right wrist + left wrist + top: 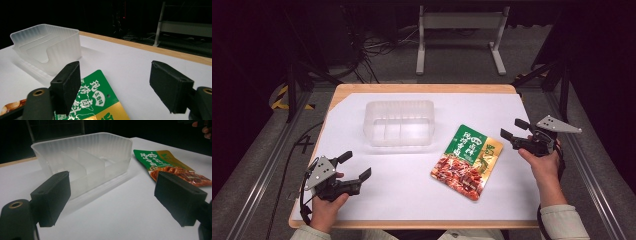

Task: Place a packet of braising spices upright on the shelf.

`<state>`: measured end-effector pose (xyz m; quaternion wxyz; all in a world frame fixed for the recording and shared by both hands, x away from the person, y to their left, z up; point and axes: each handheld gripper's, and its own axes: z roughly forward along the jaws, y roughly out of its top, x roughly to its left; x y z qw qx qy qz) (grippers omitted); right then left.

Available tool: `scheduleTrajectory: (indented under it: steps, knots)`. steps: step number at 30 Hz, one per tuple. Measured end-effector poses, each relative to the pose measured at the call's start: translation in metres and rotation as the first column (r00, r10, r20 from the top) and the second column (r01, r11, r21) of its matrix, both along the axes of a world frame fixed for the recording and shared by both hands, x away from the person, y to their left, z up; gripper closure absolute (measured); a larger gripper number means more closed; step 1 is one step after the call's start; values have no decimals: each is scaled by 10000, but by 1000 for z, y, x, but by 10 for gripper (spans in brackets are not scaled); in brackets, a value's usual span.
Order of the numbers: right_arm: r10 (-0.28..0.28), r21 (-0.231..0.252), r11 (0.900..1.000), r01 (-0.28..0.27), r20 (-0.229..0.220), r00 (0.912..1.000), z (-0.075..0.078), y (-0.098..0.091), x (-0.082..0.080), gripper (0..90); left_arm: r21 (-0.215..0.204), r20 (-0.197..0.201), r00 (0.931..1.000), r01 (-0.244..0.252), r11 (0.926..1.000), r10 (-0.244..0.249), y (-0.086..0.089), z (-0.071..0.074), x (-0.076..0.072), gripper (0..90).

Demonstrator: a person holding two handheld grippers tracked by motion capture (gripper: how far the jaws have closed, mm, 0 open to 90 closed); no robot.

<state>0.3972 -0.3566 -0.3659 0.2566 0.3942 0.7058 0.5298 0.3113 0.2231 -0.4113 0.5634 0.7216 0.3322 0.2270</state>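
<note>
1. The right gripper holds its jaws wide with nothing between them, just beside the snack pouch.
2. The left gripper rests wide and empty too.
3. The pouch lies flat on the desk, near the clear tray.
4. Probably an approach: next, lower the jaws onto the pouch's top edge.

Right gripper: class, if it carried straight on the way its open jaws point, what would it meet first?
Probably the snack pouch: the right gripper points at its green top edge, jaws open. The clear plastic tray stands farther back, left of that line. Depth is hard to judge.
</note>
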Motion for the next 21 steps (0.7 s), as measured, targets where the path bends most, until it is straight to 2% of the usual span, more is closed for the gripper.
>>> scheduleTrajectory:
  steps: [3, 10, 14, 17, 18, 19, 20, 21]
  knots:
    - [5, 46, 10000, -5, -59, 10000, -2, 0, 1, 255, -23, 25, 10000, -10, 10000, 10, 0, 0, 0, 144]
    - [-176, -85, 9998, 171, -724, 9972, -18, -5, 10, 253, 19, 34, 10000, -14, 10000, 14, -1, 0, 0, 144]
    - [-289, -430, 9988, 246, -1041, 9941, -25, -7, 14, 255, 40, 32, 10000, -3, 10000, 3, -1, 0, 0, 144]
    - [-364, -552, 9980, 295, -1286, 9910, -27, -7, 15, 269, 43, 33, 10000, 6, 10000, -6, -1, -1, 0, 144]
    - [-353, -620, 9977, 259, -1558, 9872, -29, -8, 16, 299, 64, 11, 10000, 16, 10000, -16, -1, -1, 0, 144]
    - [-353, -620, 9977, 259, -1558, 9872, -29, -8, 16, 299, 64, 11, 10000, 16, 10000, -16, -1, -1, 0, 144]
    - [-304, -872, 9961, 142, -1872, 9818, -32, -8, 18, 331, 78, 28, 10000, 11, 10000, -12, -1, -1, 0, 144]
    - [-337, -960, 9953, 146, -2003, 9792, -33, -8, 19, 333, 90, 41, 10000, 28, 10000, -28, -1, -1, 0, 144]
